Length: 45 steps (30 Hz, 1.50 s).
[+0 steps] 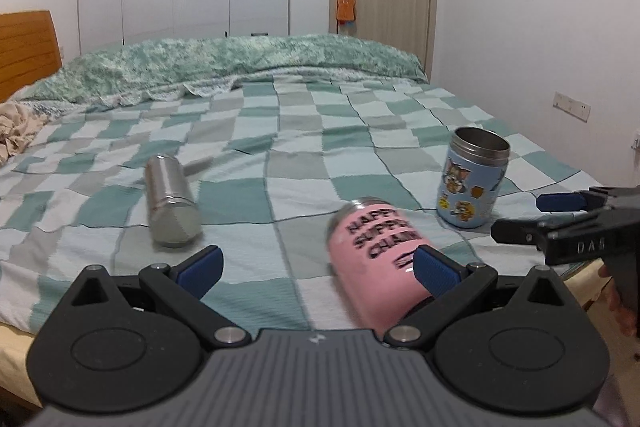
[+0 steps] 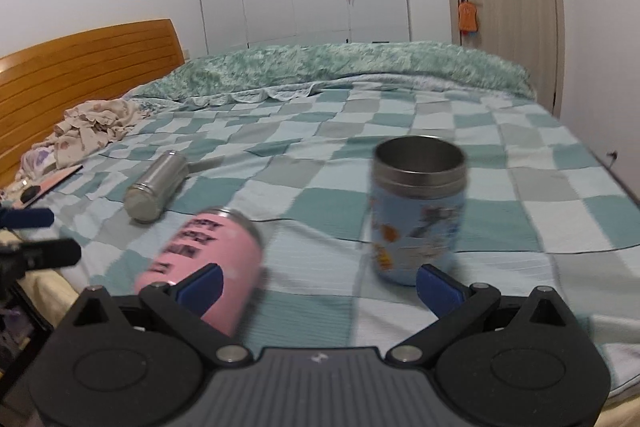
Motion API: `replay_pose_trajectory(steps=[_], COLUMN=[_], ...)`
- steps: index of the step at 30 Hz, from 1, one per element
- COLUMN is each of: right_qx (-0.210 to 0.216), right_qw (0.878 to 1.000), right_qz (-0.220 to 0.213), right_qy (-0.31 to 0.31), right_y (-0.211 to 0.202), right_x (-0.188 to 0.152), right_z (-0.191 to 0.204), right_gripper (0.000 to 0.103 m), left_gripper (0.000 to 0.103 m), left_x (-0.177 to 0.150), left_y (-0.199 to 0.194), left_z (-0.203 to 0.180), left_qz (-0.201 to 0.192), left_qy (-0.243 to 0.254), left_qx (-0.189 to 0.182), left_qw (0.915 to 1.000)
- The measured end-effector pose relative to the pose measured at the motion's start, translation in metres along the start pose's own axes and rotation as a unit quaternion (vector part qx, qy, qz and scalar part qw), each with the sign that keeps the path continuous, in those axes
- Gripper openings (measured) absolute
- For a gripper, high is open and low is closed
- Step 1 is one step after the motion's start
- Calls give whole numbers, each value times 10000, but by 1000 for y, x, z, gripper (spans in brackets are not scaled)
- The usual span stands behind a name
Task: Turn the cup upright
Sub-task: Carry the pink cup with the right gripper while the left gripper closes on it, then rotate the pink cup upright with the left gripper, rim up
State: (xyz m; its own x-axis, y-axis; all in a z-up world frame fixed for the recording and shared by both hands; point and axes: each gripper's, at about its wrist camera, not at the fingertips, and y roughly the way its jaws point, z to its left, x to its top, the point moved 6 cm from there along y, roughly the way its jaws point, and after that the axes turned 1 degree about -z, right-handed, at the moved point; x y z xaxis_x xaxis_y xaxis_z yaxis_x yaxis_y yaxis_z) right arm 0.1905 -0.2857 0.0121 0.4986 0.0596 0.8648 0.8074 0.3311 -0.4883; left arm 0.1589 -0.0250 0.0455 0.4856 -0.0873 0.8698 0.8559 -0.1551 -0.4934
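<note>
My left tool [image 1: 318, 269] and right tool [image 2: 318, 285] are both spread, empty. Pink cup [image 1: 376, 259] lies on its side at the bed [image 1: 280, 167] edge, beside my left pad, so it needs flipping. 3 cups total: blue cup [image 2: 418, 211] upright, steel cup [image 1: 170, 203] lying farther off.

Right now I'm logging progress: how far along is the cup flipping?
Done: the blue cup stands upright, mouth up. In hand: nothing; the left gripper and right gripper are both open. Left: the pink cup and steel cup lie sideways.
</note>
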Motion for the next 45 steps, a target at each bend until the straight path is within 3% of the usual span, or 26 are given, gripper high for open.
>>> replay_pose_trajectory(steps=[7,13,18,20,22,27,34,45], right_qx=[-115,-17,144,196,247,333,380,353], right_qw=[9995,9993,9991,9991,9990,9989,9984,9975], right_qz=[-176,-249,-307,-310,-307,-321,-414,-567], right_qy=[-240,-265,-246,-232,-188,-85,38,209], right_y=[2,13,21,25,26,24,10,-12], right_x=[-9,-11,-12,-12,-13,-18,-24,-31], right_z=[-39,-58,-64,-67,-67,-67,-66,-62], right_gripper=[103,103,103,103,103,103,103,103], left_gripper=[103,103,102,89,87,87,86,85], left_x=[7,14,4,0,-5,-5,-3,-4], left_y=[39,81,121,133,141,136,110,68], left_z=[-30,-47,-50,-48,-48,-50,-54,-62], left_qz=[770,1237,2003,2178,2328,2248,1678,897], left_qy=[-407,-532,-706,-784,-839,-899,-919,-485], left_qx=[-58,223,545,611,625,630,585,350], left_qw=[9962,9906,9757,9709,9669,9682,9798,9942])
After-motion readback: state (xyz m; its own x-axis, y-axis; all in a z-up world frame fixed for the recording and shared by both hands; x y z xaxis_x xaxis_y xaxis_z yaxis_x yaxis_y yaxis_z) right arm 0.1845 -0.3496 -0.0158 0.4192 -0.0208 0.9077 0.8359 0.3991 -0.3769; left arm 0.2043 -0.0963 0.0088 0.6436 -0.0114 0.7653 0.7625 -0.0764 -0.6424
